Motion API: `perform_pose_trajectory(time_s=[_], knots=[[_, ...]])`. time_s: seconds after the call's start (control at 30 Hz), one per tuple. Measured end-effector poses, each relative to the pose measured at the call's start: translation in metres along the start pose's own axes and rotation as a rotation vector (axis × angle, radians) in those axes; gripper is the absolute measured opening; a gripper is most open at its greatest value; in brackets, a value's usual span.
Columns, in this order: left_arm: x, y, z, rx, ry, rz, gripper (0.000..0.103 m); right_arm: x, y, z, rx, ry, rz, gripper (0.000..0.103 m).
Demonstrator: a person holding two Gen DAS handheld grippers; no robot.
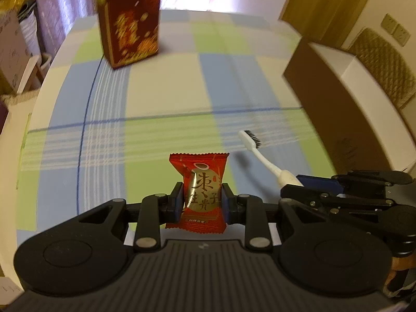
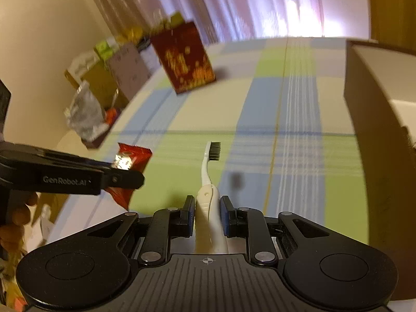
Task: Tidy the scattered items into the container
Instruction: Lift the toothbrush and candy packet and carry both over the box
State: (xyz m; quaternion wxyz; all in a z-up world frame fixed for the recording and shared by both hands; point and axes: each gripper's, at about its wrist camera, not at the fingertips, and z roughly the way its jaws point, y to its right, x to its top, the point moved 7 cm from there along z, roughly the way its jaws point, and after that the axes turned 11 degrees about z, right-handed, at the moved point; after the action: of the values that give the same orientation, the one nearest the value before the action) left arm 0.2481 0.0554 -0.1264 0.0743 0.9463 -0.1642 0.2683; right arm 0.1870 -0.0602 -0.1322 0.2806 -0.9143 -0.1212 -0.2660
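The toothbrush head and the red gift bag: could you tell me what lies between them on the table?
Nothing: in the right wrist view, only bare checked tablecloth lies between the toothbrush head and the gift bag.

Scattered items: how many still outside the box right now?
2 seen. Red snack packet is held in the left gripper; white toothbrush is held in the right gripper. Both are above the checked tablecloth, beside the cardboard box. Its inside is hidden.

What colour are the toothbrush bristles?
Dark, black-looking bristles on a white toothbrush; clearest in the right wrist view.
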Motion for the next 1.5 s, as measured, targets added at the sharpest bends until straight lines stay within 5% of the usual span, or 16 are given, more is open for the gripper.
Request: perform_pose_trajectory(time_s=[0.4, 0.8, 1.07, 1.5], knots=[[0.067, 0.09, -0.034, -0.083, 0.155, 0.08, 0.024, 0.043, 0.047, -0.102, -0.018, 0.216, 0.045, 0.023], [0.118, 0.214, -0.002, -0.204, 0.187, 0.176, 0.024, 0.068, 0.149, -0.172, -0.147, 0.318, 0.111, 0.023], [0.15, 0.258, 0.045, -0.192, 0.141, 0.2, 0.024, 0.091, 0.21, -0.164, -0.195, 0.272, 0.13, 0.023], [0.202, 0.251, 0.131, -0.087, 0.036, 0.15, 0.024, 0.135, 0.258, -0.098, -0.21, 0.148, 0.169, 0.023]])
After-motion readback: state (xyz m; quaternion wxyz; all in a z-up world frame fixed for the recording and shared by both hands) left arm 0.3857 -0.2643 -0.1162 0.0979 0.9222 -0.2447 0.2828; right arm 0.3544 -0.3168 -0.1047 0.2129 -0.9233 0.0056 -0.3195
